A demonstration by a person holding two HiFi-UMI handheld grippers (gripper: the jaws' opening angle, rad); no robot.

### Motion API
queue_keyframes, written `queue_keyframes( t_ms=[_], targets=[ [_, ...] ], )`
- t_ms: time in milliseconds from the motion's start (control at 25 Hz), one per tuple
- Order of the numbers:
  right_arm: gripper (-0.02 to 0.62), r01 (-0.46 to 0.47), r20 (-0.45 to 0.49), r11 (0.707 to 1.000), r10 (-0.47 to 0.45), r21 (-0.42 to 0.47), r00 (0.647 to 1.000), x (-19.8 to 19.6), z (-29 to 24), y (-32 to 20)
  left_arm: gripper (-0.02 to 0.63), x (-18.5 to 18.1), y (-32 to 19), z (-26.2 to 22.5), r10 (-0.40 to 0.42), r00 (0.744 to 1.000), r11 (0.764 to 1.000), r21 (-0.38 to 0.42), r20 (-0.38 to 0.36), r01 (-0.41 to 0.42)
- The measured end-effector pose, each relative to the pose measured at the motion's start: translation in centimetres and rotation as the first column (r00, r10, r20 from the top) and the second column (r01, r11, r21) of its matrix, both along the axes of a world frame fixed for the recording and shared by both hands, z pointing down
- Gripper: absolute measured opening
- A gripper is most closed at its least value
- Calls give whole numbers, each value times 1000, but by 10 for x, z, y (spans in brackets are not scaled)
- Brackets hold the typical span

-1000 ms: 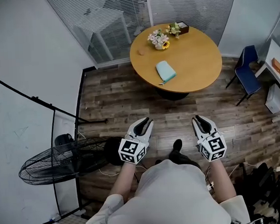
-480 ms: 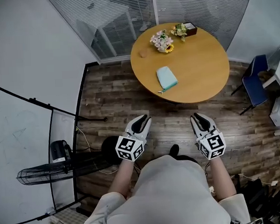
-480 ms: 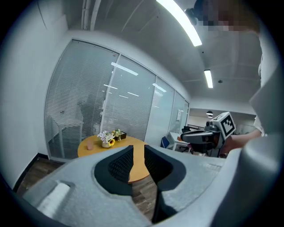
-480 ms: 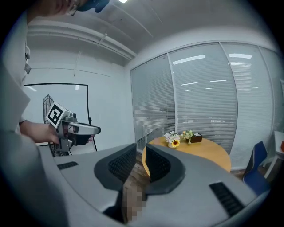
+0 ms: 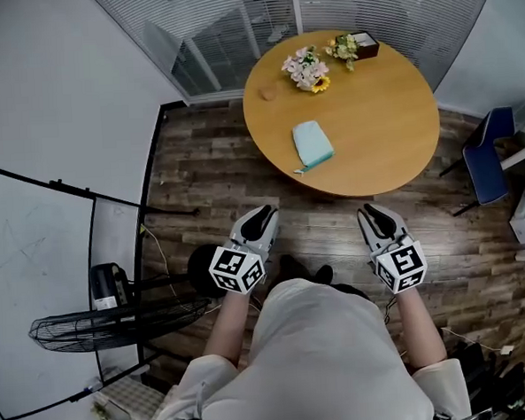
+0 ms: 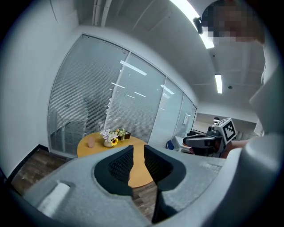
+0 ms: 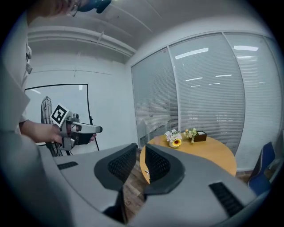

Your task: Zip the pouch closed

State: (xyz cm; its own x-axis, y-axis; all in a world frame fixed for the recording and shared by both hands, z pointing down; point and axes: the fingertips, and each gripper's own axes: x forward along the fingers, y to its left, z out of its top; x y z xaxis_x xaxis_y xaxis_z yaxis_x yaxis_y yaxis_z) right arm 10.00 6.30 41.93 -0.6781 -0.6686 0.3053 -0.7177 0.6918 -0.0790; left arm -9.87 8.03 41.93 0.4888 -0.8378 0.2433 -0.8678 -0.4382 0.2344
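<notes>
Well ahead of both jaws, the pale blue pouch (image 5: pixel 313 144) lies flat on the round desk (image 5: pixel 390 117), short of the flowers (image 5: pixel 304 69). We hold the left gripper (image 5: pixel 264 213) and right gripper (image 5: pixel 369 212) over the floor (image 5: pixel 216 181), jaws slightly parted, gripping nothing.

The head view looks steeply down from above the person; the round surface (image 5: pixel 381 117) lies ahead, well beyond the left tongs (image 5: pixel 256 223) and right tongs (image 5: pixel 376 222). The left gripper view and right gripper view sit low, facing that surface from well short of it, seemingly about level. All three share the surface and its flowers (image 5: pixel 305 71).
</notes>
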Motion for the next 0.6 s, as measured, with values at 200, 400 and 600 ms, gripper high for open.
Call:
queue_keyframes(
  t_ms=[200,400,600],
  targets=[
    [52,-20,1,999,20,-31,1000,-3,14,-32,72,-6,-32,13,6,1000,1000,-24,13,-6],
    [52,-46,-3,998,45,-42,999,-15,20,-69,72,-10,-79,20,35,999,999,-34,1,-35],
    [52,-61,-20,997,60,-51,998,-28,24,-111,72,-20,-135,20,66,998,997,-32,-15,-67]
  ],
)
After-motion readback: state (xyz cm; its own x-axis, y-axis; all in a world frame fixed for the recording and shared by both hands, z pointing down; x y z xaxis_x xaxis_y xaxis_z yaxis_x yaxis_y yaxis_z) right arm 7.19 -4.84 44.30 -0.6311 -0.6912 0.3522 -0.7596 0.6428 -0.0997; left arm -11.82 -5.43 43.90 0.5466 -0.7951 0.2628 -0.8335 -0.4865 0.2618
